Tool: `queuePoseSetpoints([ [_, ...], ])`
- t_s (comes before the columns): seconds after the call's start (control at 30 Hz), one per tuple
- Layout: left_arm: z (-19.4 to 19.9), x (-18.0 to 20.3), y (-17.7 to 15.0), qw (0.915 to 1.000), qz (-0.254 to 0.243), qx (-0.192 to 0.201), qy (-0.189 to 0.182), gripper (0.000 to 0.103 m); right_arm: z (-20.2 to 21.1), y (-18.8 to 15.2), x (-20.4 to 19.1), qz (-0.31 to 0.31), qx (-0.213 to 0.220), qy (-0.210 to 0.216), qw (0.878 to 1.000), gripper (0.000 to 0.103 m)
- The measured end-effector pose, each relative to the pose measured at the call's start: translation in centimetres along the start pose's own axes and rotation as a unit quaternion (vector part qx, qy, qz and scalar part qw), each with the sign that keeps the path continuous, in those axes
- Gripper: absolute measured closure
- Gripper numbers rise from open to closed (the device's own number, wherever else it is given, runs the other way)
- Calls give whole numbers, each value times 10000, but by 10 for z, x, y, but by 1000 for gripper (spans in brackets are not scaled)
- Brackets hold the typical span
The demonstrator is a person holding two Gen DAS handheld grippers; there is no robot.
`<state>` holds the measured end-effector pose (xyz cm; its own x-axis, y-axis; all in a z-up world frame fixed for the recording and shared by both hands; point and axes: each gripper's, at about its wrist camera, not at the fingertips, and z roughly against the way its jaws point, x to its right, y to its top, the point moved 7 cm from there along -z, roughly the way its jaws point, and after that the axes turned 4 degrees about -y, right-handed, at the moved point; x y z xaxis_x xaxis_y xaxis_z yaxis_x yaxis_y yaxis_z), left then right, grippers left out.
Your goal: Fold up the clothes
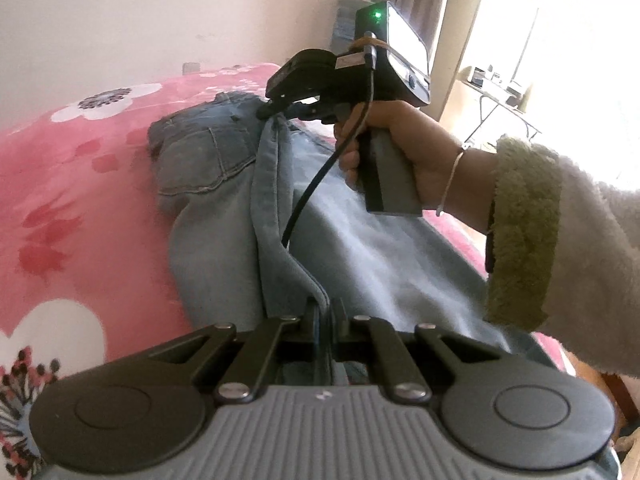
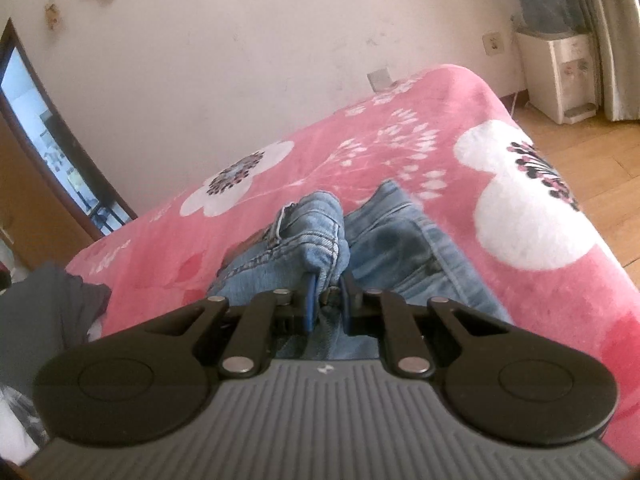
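Light blue jeans lie on a pink flowered blanket, waist end far from me. My left gripper is shut on the edge of one leg near the camera. That edge runs taut up to my right gripper, held by a hand in a fuzzy sleeve, which is shut on the jeans near the waist. In the right wrist view the right gripper pinches a bunched denim fold between its blue pads, above the jeans.
The bed's corner and side edge drop to a wooden floor. A white appliance stands by the wall. Dark grey clothes lie at the left. A small table stands by the bright window.
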<state>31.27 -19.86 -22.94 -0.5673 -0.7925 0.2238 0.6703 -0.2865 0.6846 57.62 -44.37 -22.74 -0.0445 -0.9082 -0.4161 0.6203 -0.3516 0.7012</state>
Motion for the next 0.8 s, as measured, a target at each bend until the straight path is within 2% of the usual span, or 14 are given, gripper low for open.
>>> queuePoseSetpoints([
  [0.3, -9, 9, 12, 9997, -203, -14, -122, 97, 14, 20, 21, -112, 141, -42, 9998, 93],
  [0.67, -39, 22, 18, 9987, -441, -222, -136, 97, 8, 19, 59, -473, 78, -45, 9988, 93],
  [0.73, -46, 20, 19, 9984, -461, -308, -138, 97, 3, 16, 64, -470, -27, -117, 9988, 92],
  [0.8, -52, 19, 19, 9980, -482, -361, -176, 97, -7, 10, 73, -520, -310, -167, 9980, 86],
])
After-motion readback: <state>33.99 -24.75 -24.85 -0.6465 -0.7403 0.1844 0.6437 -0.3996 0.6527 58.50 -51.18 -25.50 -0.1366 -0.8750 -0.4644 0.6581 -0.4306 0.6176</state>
